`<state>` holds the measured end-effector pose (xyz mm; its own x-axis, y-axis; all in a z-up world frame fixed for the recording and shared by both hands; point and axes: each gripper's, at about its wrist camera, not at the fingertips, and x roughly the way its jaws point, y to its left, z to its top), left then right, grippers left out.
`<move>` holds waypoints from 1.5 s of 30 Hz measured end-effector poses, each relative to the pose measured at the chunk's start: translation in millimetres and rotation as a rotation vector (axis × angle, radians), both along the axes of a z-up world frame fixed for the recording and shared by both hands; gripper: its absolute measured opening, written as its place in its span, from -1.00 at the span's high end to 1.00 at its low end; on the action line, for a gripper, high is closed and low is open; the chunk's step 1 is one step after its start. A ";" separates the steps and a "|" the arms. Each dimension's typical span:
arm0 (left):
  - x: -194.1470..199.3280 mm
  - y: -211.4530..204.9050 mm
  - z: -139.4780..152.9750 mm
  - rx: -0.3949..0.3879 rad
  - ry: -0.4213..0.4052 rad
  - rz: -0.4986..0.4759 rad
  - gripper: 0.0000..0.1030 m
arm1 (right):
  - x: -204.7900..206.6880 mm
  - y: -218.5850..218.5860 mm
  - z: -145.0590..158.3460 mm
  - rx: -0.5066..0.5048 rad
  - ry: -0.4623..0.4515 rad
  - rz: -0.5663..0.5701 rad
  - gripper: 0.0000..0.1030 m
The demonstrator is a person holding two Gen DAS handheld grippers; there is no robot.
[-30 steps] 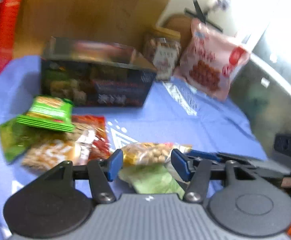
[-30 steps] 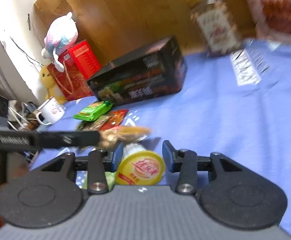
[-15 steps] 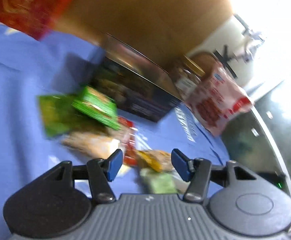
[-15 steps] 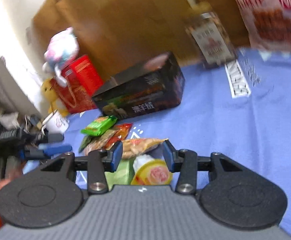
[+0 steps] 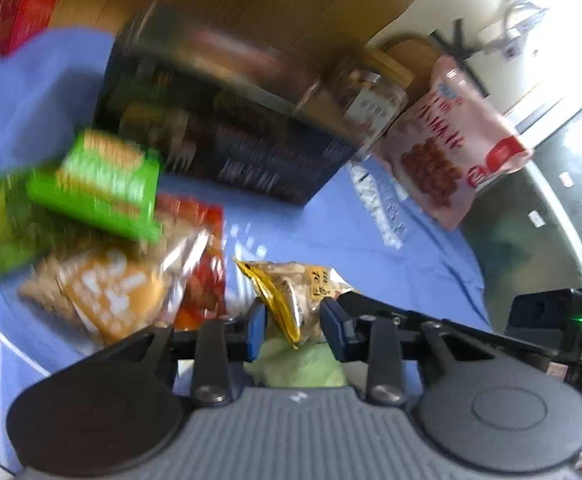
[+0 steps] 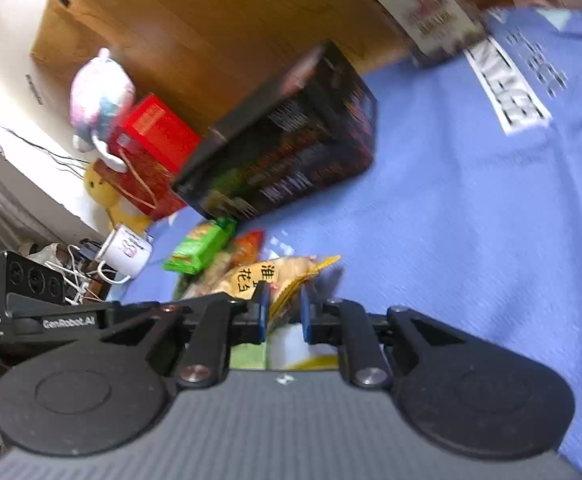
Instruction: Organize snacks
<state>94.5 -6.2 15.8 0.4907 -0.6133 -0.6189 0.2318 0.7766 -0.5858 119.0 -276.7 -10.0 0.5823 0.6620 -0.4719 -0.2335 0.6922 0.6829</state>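
While a blue cloth [image 6: 471, 220] covers the bench, the long dark printed box [image 5: 219, 140] stands at its back beside a pink pouch [image 5: 451, 140]. Nearer lies a heap of snacks topped by a green packet [image 5: 99, 184]. The left gripper [image 5: 293, 322] hangs open around the yellow peanut packet [image 5: 291, 292]; the right gripper [image 6: 283, 312] is clamped on that packet's edge.
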 end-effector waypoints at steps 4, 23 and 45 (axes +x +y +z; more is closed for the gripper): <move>9.1 10.1 37.5 0.006 -0.127 0.021 0.44 | 3.5 12.3 34.1 -0.027 -0.157 0.002 0.64; 57.3 60.6 58.4 0.205 -0.302 0.287 0.09 | 74.3 86.7 66.1 -0.311 -0.354 -0.018 0.35; 2.9 70.8 -20.1 0.142 -0.029 0.217 -0.05 | 60.6 110.5 3.1 -0.198 0.101 0.097 0.32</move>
